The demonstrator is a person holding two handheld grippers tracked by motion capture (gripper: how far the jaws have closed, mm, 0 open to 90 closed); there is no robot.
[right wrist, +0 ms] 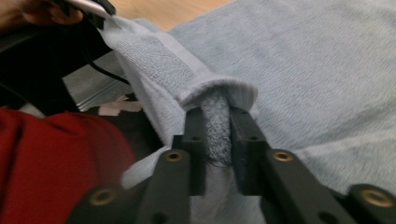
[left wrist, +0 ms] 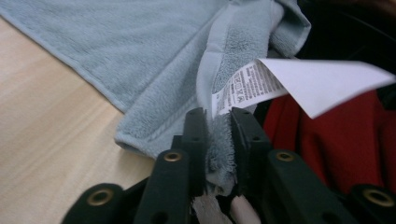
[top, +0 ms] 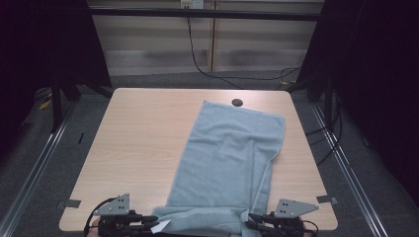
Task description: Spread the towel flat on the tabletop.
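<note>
The long pale-blue terry towel (top: 227, 158) lies on the light wooden table (top: 138, 148). At the near edge, the left gripper (left wrist: 218, 114) and right gripper (right wrist: 216, 114) each pinch one towel corner between narrowly parted jaws; a white care label (left wrist: 299, 81) sticks out beside the left one.

One pale blue towel (top: 229, 158), one white care label (left wrist: 299, 84), two handheld grippers, left (top: 154, 223) and right (top: 252, 222), one wooden table (top: 143, 138)

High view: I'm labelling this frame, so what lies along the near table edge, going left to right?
Left gripper → white care label → bunched near edge of the light blue towel → right gripper.
</note>
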